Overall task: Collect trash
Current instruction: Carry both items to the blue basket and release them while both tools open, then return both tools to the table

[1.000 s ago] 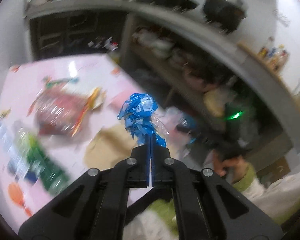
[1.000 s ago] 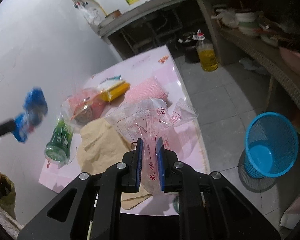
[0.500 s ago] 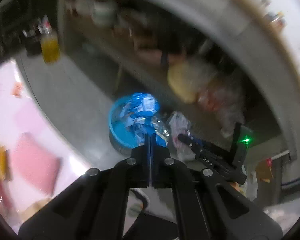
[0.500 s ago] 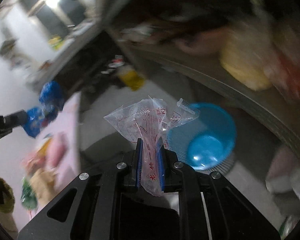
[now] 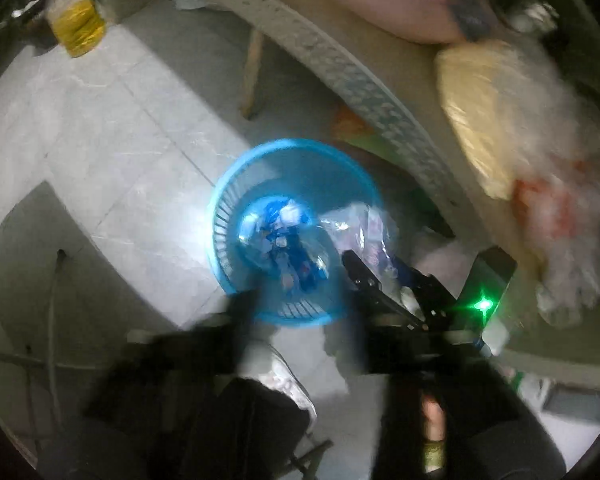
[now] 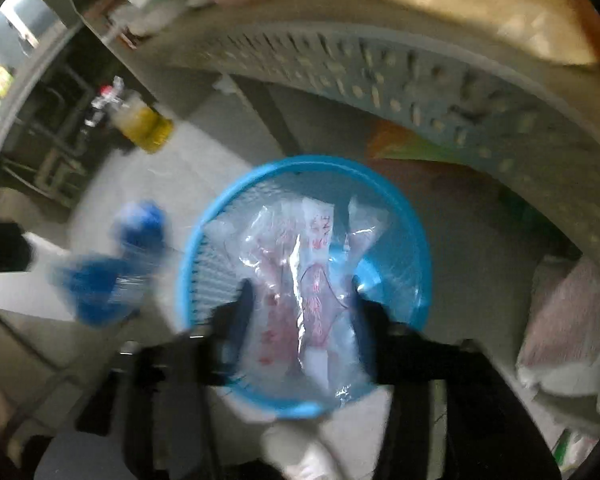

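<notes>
The blue basket (image 6: 414, 236) stands on the floor (image 5: 100, 140), filling the middle of both views. To finish the drop cleanly, keep both grippers above its rim and lift away only once the trash has fallen clear.

The right gripper (image 6: 300, 300) stands spread wide, the clear printed bag (image 6: 304, 264) loose between its fingers over the basket's centre. The left gripper (image 5: 296, 296) looks open too, though blurred; the blue wrapper (image 5: 284, 236) lies over the basket's bottom.

Only the right view shows that wrapper at 9 o'clock, seemingly outside the rim; only the left view shows the right gripper from the side at 4 o'clock.
</notes>
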The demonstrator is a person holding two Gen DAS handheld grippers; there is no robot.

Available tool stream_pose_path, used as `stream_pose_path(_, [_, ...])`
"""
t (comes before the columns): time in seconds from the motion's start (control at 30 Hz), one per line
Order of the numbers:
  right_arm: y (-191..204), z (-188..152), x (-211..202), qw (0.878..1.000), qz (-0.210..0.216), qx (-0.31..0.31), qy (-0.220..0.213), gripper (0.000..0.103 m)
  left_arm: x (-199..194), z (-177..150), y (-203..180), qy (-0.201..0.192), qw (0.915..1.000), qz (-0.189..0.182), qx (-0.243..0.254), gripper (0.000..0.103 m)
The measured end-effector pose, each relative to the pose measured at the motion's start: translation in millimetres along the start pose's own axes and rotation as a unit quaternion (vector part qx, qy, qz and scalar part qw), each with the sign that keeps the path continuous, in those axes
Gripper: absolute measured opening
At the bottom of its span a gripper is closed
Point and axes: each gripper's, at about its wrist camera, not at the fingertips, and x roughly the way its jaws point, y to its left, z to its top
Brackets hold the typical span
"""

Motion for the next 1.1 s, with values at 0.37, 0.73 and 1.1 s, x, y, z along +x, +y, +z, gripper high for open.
stream_pose_path(0.37, [9.2, -20.2, -50.3, 0.997, -0.032, -0.018, -0.066, 0.068, -74.4, -21.6, -7.5, -0.107, 0.9931, -0.024, 0.04, 0.079])
stream_pose_path(0.73, [56.8, -51.9, -227.8, 0.97, -0.021, -0.088, -0.224, 0.096, -213.4, -140.6, -23.1, -0.245, 0.9559, -0.111, 0.118, 0.084])
stream_pose_path(1.1, [91.8, -95.3, -334.7, 0.936, -0.001, -0.168, -0.311, 0.096, -310.5, -277.4, 1.3, -0.42, 0.8976, -0.109, 0.075, 0.094])
